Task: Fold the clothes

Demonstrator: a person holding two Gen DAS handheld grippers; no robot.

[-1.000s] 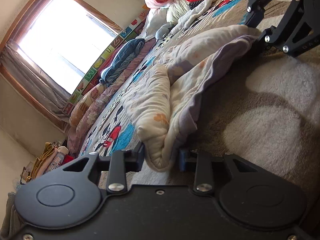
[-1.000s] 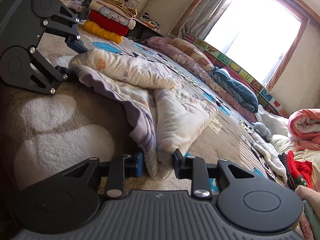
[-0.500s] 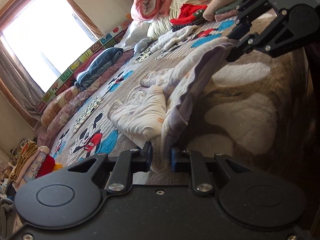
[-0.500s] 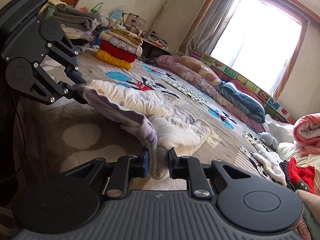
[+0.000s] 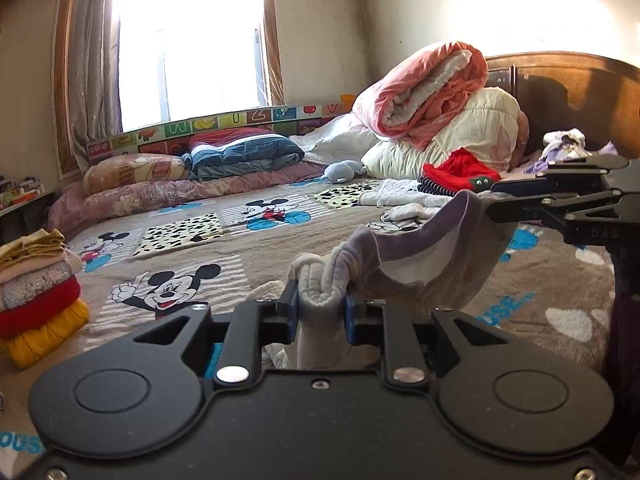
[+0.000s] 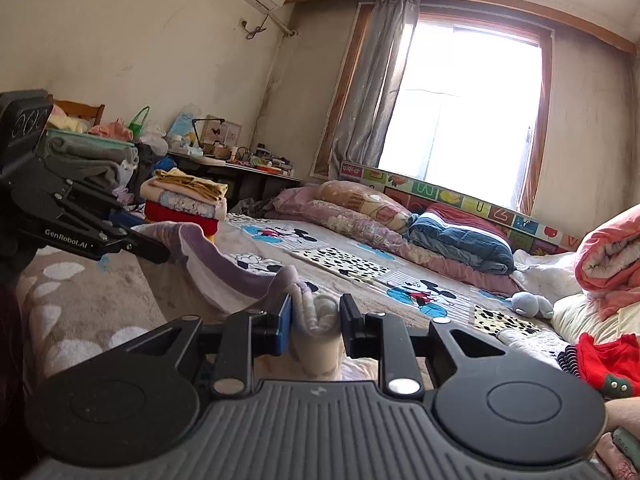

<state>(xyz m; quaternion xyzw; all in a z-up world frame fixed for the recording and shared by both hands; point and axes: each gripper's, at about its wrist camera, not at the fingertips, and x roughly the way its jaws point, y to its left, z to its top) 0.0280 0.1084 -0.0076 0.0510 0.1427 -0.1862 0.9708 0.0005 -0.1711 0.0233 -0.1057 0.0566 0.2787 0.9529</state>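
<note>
A white garment with a lilac edge (image 5: pixel 416 256) hangs stretched between my two grippers above the bed. My left gripper (image 5: pixel 321 308) is shut on one bunched corner of it. My right gripper (image 6: pixel 315 322) is shut on the other corner (image 6: pixel 320 312). The lilac edge sags between them (image 6: pixel 224 264). The right gripper shows at the right of the left wrist view (image 5: pixel 568 208). The left gripper shows at the left of the right wrist view (image 6: pixel 80 224). The garment's lower part hangs below the jaws, hidden by the gripper bodies.
The bed carries a Mickey Mouse blanket (image 5: pixel 176 288). A stack of folded clothes (image 5: pixel 36 292) stands at its left edge. Rolled quilts (image 5: pixel 436 96), a red garment (image 5: pixel 460 170), more loose clothes (image 5: pixel 404 200) and a wooden headboard (image 5: pixel 568 92) are at the far right. Pillows (image 6: pixel 360 208) line the window side.
Both grippers have shut on the garment's corners and lifted it off the bed. Both views have swung up to level.
</note>
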